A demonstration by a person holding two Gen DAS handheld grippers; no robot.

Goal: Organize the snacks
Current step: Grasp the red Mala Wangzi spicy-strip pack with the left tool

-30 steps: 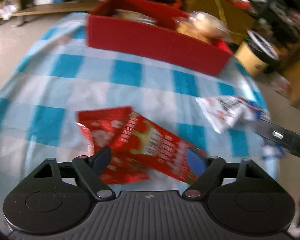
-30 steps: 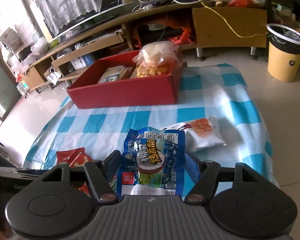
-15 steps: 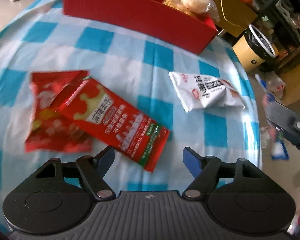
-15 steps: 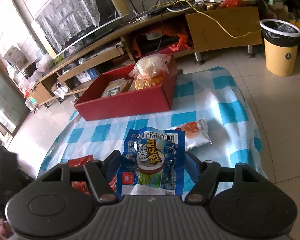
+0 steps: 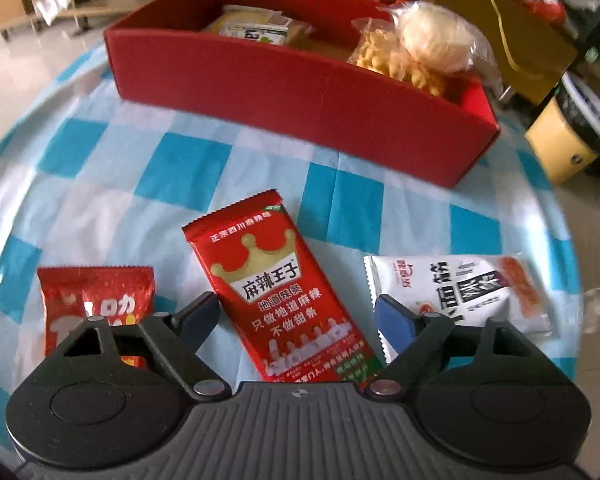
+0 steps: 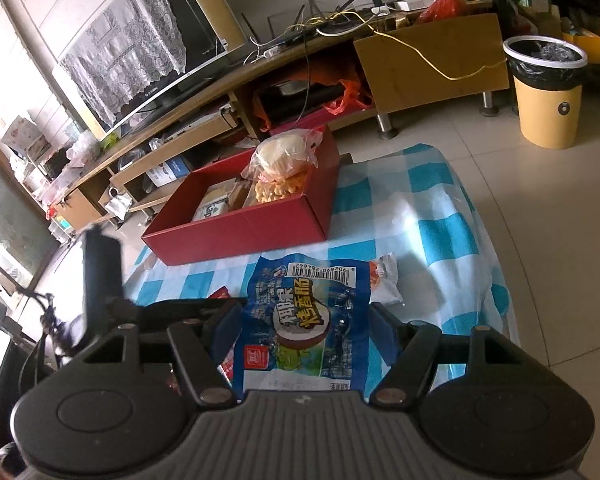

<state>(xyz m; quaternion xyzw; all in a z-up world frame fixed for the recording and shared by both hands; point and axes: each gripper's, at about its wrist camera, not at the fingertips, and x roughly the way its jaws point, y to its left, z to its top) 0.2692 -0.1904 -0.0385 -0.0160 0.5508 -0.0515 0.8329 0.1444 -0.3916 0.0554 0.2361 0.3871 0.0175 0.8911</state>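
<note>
Between the spread fingers of the left gripper (image 5: 298, 312) lies a long red foil snack packet with a gold crown on it (image 5: 278, 292), flat on the blue-and-white checked tablecloth (image 5: 180, 176). The jaws have just been opening wider and neither pad touches the wrapper. A second ago this view was a blur, with the packet skewed across a second red pouch; now the crowned packet runs lengthwise down the gap, the shiny red pouch (image 5: 96, 300) is just beside the left finger, and a white sachet with dark lettering (image 5: 468, 292) is partly behind the right finger. My reading is that the left hand has finished lining up and a descent and squeeze come next.

The right gripper (image 6: 300, 328) is clamped on a blue plastic sausage pack (image 6: 306, 320), held upright above the cloth, its grip unchanged through the last second. Its view has lifted a little, so the open red cardboard box (image 6: 240, 232) sits lower and farther off. That box already holds a clear bag of buns and twists (image 6: 288, 164), so the blue pack is probably bound there too.
</note>
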